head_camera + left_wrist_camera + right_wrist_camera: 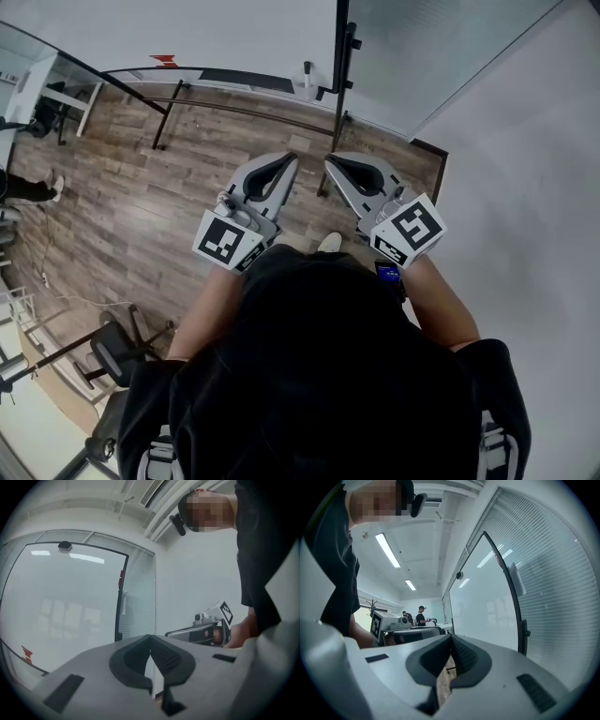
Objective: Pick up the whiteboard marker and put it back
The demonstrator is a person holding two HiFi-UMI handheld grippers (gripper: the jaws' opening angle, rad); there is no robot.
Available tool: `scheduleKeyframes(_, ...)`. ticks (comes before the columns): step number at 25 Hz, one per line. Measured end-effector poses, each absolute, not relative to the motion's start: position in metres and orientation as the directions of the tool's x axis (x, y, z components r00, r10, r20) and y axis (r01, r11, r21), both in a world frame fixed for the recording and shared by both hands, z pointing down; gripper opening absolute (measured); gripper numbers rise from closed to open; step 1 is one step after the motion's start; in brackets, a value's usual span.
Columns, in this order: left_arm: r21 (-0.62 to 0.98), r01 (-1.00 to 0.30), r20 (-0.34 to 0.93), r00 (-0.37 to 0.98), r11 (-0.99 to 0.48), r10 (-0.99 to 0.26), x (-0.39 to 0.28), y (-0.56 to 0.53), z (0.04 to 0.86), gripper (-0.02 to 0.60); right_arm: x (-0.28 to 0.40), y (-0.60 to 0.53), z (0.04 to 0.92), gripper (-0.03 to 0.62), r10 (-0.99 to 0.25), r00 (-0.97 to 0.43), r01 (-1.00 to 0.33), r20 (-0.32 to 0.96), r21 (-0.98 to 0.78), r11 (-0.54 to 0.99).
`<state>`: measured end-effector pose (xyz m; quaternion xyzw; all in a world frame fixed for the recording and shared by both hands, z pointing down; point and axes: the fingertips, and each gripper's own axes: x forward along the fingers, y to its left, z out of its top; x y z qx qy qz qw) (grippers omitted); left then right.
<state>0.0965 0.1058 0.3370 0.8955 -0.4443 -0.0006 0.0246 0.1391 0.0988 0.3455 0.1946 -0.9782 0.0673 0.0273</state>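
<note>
No whiteboard marker shows clearly in any view. Ahead stands a large whiteboard (70, 602) in a black frame, with a small red item (26, 654) low on its face; the same red item (164, 61) appears in the head view, and I cannot tell what it is. My left gripper (289, 159) and right gripper (330, 159) are held side by side above the wooden floor, pointing level at the board. Both are shut with nothing between the pads. The left gripper (150, 639) sees the right gripper (206, 632) beside it. The right gripper (451, 639) sees the left gripper (401, 630).
A black post (342, 56) edges a frosted glass panel (422, 47) with blinds, and a white fitting (514, 578) is fixed to it. An office chair (117, 352) stands behind at left, with a desk (66, 94) farther off. People (421, 616) stand far away in the room.
</note>
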Motion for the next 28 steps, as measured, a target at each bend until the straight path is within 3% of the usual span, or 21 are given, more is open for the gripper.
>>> scheduleKeyframes(15,0.033,-0.767,0.026,0.641,-0.641,-0.767,0.099,0.063,0.347,0.005,0.139,0.057,0.353,0.002,-0.42,-0.904,-0.427,0.079,-0.127,0.895)
scheduleKeyframes(28,0.06,-0.66,0.015,0.751,-0.749,-0.661,0.037,-0.033,0.358,0.005,0.077,-0.033,0.367,0.0,-0.546,-0.828,-0.56,0.127,-0.137,0.817)
